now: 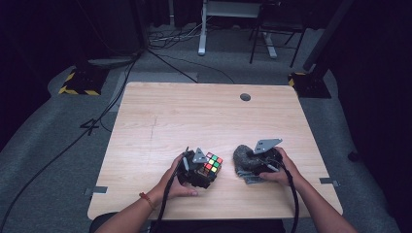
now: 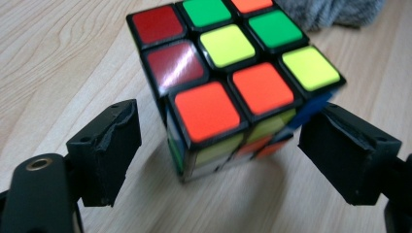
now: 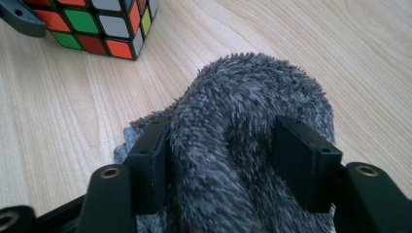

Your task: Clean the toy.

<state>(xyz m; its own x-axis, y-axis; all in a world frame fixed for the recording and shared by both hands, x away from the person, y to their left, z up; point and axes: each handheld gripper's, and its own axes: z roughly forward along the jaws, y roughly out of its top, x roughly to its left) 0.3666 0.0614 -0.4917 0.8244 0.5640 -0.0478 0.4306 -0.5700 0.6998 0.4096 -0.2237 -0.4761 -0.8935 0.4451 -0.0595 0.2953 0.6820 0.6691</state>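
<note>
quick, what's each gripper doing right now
Left gripper: open, tongs either side of the puzzle cube, not pressing it.
Right gripper: shut on the grey cloth.

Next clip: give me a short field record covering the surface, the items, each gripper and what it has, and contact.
surface: wooden table
items: puzzle cube, grey fuzzy cloth
left gripper: open, jaws either side of the cube's near corner, gaps visible on both sides
right gripper: jaws pressed into the cloth from both sides
cube and cloth: side by side, apart, both on the table
</note>
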